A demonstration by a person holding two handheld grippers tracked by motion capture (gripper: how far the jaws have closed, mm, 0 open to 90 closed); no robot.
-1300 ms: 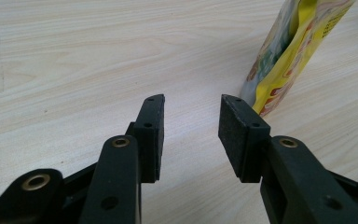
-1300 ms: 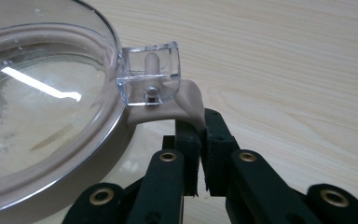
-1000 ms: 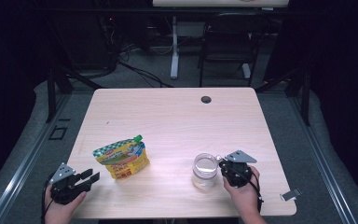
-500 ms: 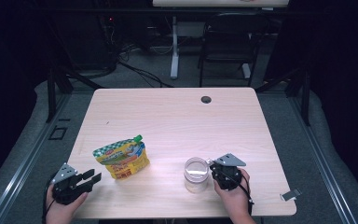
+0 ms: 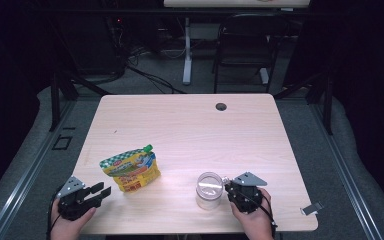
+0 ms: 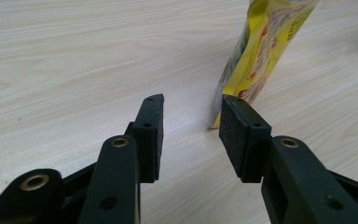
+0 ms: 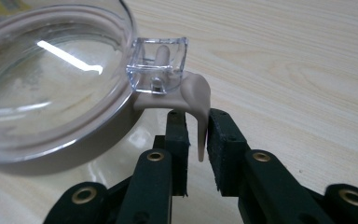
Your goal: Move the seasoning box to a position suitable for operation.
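1. Two grippers rest near your edge of the counter (image 5: 190, 125), one in each hand, well apart from each other.
2. Your right gripper (image 5: 228, 188) sits just beside the clear jar (image 5: 209, 189). In the right gripper view its fingers (image 7: 223, 140) have just been opening, with the jar's beige latch tab (image 7: 198, 100) hanging between them – a narrow gap shows on either side, so the pads are not pressing on it.
3. Your left gripper (image 5: 101, 192) points toward the yellow snack pouch (image 5: 130, 167). Its fingers (image 6: 151, 130) stand apart with nothing between them – the pouch's lower corner is just beyond the tips in the left gripper view.
4. Pouch and jar stand apart on the counter's near half, pouch left, jar right.
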